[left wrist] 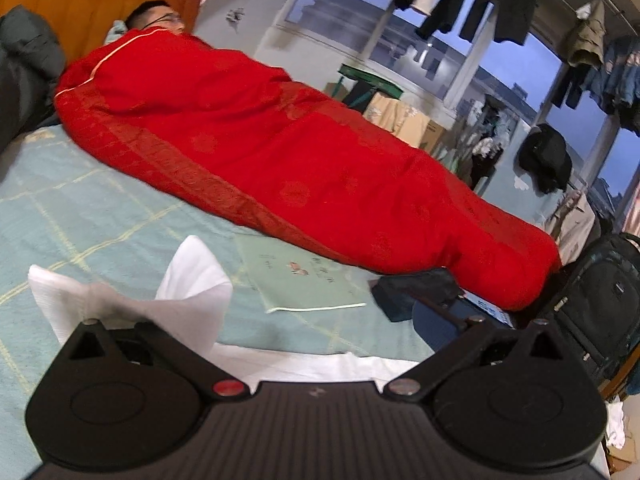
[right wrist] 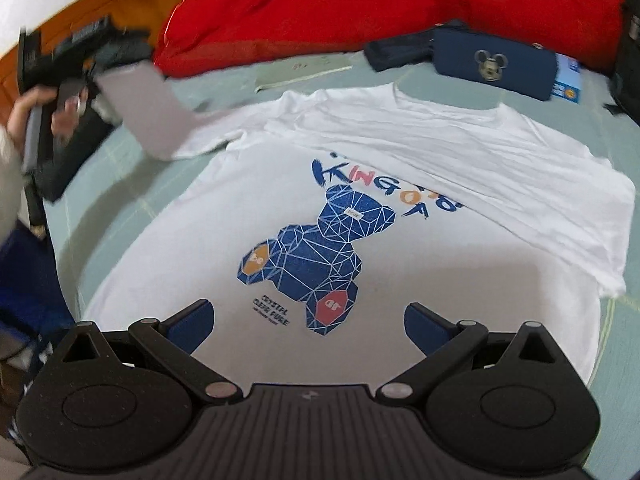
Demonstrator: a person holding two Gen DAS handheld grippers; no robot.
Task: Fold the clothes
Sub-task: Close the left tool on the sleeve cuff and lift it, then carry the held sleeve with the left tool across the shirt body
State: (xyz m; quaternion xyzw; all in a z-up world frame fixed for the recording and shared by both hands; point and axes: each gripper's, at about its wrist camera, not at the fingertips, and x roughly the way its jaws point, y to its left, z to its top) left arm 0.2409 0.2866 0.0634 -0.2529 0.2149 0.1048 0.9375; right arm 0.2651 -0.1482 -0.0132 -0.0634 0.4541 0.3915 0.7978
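Note:
A white T-shirt (right wrist: 400,152) with a blue bear print lies flat on the pale green bedsheet (right wrist: 168,172), its right side folded over. My right gripper (right wrist: 308,326) is open and empty, hovering above the shirt's lower front. My left gripper (right wrist: 100,76) appears at the far left in the right wrist view, lifting the shirt's left sleeve (right wrist: 148,112). In the left wrist view the white sleeve fabric (left wrist: 188,288) rises between the fingers; the fingertips are hidden by the cloth.
A person lies under a red quilt (left wrist: 280,160) along the far side of the bed. A green booklet (left wrist: 296,276), a navy Mickey pouch (right wrist: 492,64) and dark cloth (right wrist: 396,54) lie beyond the shirt's collar. A black suitcase (left wrist: 600,300) stands at the foot.

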